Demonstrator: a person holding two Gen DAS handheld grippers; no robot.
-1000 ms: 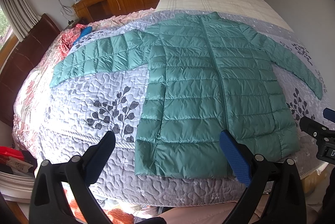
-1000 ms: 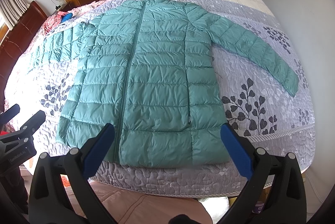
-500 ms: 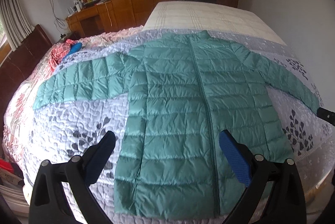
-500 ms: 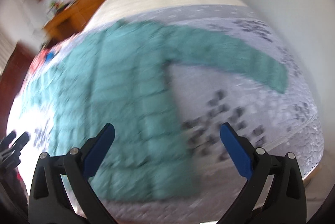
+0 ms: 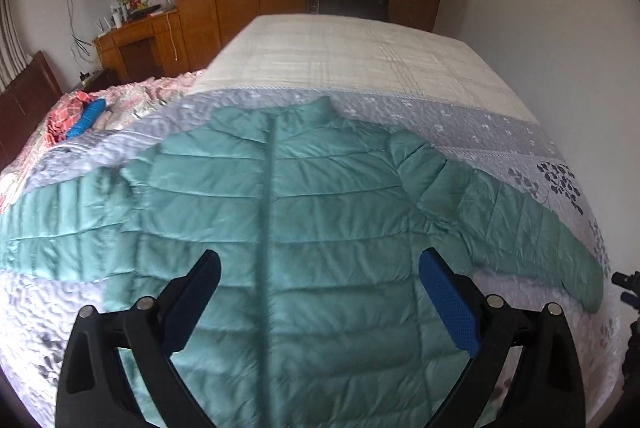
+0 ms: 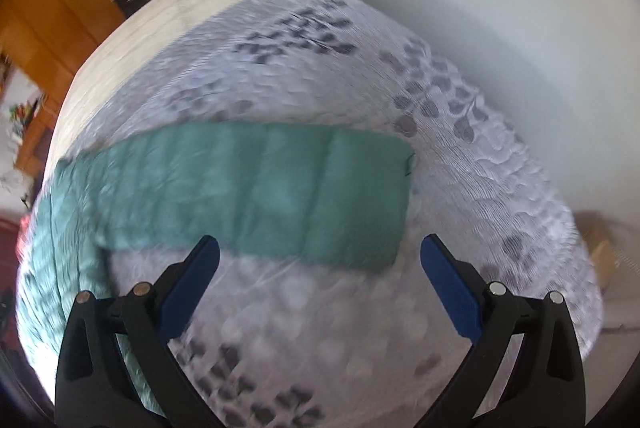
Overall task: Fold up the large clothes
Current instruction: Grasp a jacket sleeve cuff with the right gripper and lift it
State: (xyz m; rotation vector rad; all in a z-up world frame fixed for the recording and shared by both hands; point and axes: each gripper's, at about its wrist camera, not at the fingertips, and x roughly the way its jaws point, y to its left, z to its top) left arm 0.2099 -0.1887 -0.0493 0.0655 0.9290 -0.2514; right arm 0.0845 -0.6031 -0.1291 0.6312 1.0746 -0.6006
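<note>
The bed (image 5: 352, 47) fills most of both frames. Its far part, at upper centre of the left view, is bare cream striped mattress. A grey quilt (image 5: 500, 143) with dark leaf prints covers the near part. A green jacket (image 5: 304, 211) lies flat on the quilt, front up, zipper running down the frame centre, sleeves spread to the left and right edges. In the right view one sleeve (image 6: 280, 187) lies flat across the quilt at frame centre; this view is blurred. At the left edge of the left view, pink floral bedding (image 5: 132, 95) carries a blue item (image 5: 86, 117), not identifiable.
</note>
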